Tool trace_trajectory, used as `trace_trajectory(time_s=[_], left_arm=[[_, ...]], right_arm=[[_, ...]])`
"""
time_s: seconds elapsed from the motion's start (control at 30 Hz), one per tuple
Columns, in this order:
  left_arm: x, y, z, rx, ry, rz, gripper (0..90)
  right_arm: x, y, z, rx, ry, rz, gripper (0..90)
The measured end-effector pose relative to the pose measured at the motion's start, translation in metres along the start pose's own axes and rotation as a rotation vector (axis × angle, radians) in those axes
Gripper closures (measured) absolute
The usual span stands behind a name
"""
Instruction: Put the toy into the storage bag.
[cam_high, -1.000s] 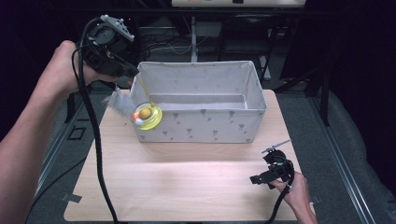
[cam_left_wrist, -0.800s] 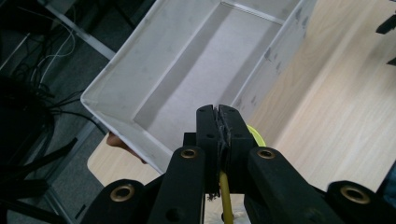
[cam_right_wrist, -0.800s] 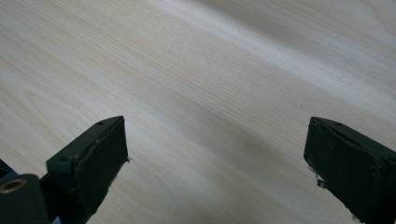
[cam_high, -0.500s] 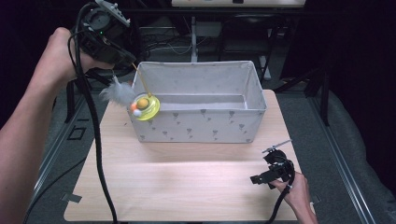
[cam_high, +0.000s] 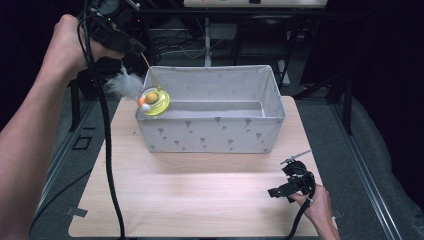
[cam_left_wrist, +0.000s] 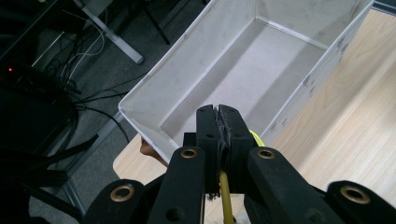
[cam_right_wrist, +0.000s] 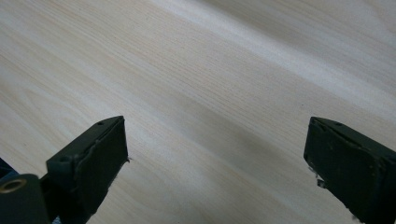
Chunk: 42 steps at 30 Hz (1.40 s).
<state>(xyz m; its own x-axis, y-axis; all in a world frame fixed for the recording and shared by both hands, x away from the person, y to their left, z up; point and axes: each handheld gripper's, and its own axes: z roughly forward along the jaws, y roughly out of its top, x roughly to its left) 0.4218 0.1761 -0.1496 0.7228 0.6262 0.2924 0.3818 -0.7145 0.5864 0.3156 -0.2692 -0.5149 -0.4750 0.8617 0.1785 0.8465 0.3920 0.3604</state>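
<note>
A cat toy (cam_high: 154, 100), a yellow-green disc with an orange ball and a white feather (cam_high: 123, 85), hangs on a thin yellow wand (cam_high: 150, 70) at the near-left corner of a pale fabric box (cam_high: 215, 136). My left gripper (cam_high: 136, 49) is high above that corner and shut on the wand. In the left gripper view the wand (cam_left_wrist: 225, 189) sits pinched in the left gripper (cam_left_wrist: 218, 119), with the disc's edge (cam_left_wrist: 256, 138) and the box's rim (cam_left_wrist: 154, 88) below. My right gripper (cam_high: 289, 181) rests low over the table's front right, open and holding nothing (cam_right_wrist: 215, 158).
The box stands at the back middle of the light wooden table (cam_high: 200, 195); its inside (cam_left_wrist: 261, 70) looks bare. A black cable (cam_high: 107, 150) trails from the left gripper down across the table's left side. Cables and dark stands (cam_high: 210, 35) lie behind the table.
My left gripper has risen and drawn back, lifting the toy from in front of the box's wall up to its rim. The right gripper has stayed put.
</note>
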Motion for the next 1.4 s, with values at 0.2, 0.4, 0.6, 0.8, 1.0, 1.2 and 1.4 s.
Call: trace_trajectory(time_s=[0.2,0.4,0.6,0.8,1.0,1.2,1.4], left_arm=[[0.008,0.007,0.005,0.007,0.029,-0.015,87.9],[0.018,0.015,0.014,0.027,0.032,-0.033,87.9],[0.031,0.019,0.025,0.039,0.043,-0.066,87.9],[0.039,0.02,0.038,0.037,0.045,-0.079,88.0],[0.043,0.019,0.052,0.029,0.038,-0.097,88.0],[0.039,0.021,0.068,0.041,0.039,-0.076,87.9],[0.036,0.019,0.083,0.033,0.036,-0.078,87.9]], right_arm=[[-0.001,-0.001,0.0,0.001,0.003,0.005,5.9],[-0.001,-0.002,-0.002,0.007,0.004,0.0,5.9],[-0.001,-0.002,-0.002,0.004,0.002,0.006,6.0],[0.0,-0.002,-0.002,0.001,0.0,0.006,6.0],[0.0,-0.002,-0.002,-0.006,0.011,0.011,6.1],[0.0,-0.002,-0.001,-0.013,0.018,0.017,6.2],[0.001,-0.003,0.0,-0.016,0.01,0.02,6.1]])
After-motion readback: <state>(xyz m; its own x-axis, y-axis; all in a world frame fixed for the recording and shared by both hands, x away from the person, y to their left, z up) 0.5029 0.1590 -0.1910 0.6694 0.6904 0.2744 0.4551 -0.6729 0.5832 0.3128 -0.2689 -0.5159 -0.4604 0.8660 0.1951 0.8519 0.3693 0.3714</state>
